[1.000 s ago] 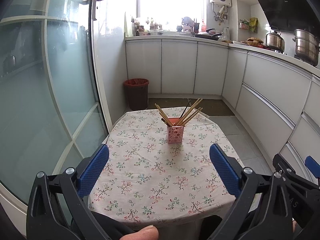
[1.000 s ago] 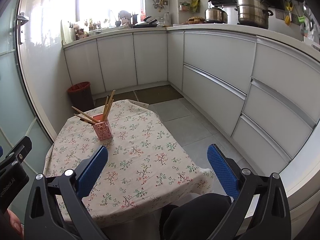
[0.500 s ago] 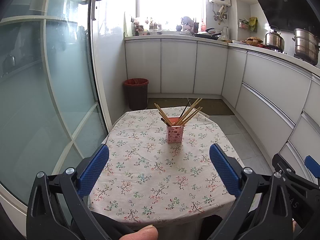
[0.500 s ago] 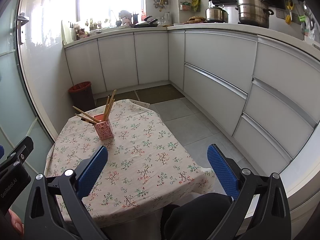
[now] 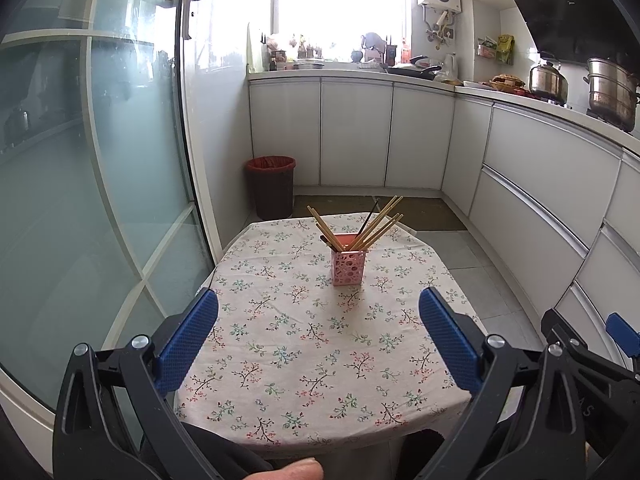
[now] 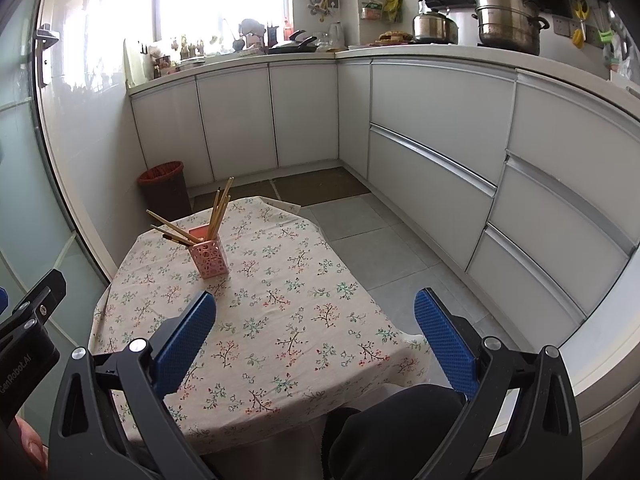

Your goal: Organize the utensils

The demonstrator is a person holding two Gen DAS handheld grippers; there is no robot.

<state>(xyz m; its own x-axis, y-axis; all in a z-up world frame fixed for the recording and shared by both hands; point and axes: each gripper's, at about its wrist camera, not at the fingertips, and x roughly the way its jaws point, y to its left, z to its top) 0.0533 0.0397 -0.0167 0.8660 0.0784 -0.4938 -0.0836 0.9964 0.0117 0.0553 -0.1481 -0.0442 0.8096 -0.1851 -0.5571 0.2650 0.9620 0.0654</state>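
Both grippers, left (image 5: 318,310) & right (image 6: 315,312), jaws wide, nothing held, chopsticks (image 5: 378,220) in pink holder (image 5: 348,266), bin (image 5: 271,186) behind table (image 5: 320,360)

Left hand-held gripper (image 5: 318,310): blue-padded fingers spread wide, nothing between them, held above the near edge of the table (image 5: 248,424). Table: covered in a floral cloth. Pink perforated holder (image 5: 348,266): upright toward the far side of the table, carrying wooden chopsticks (image 5: 380,222) fanned out left and right. Bin with red liner (image 5: 271,187): on the floor beyond the table, beside white cabinets (image 5: 356,132).
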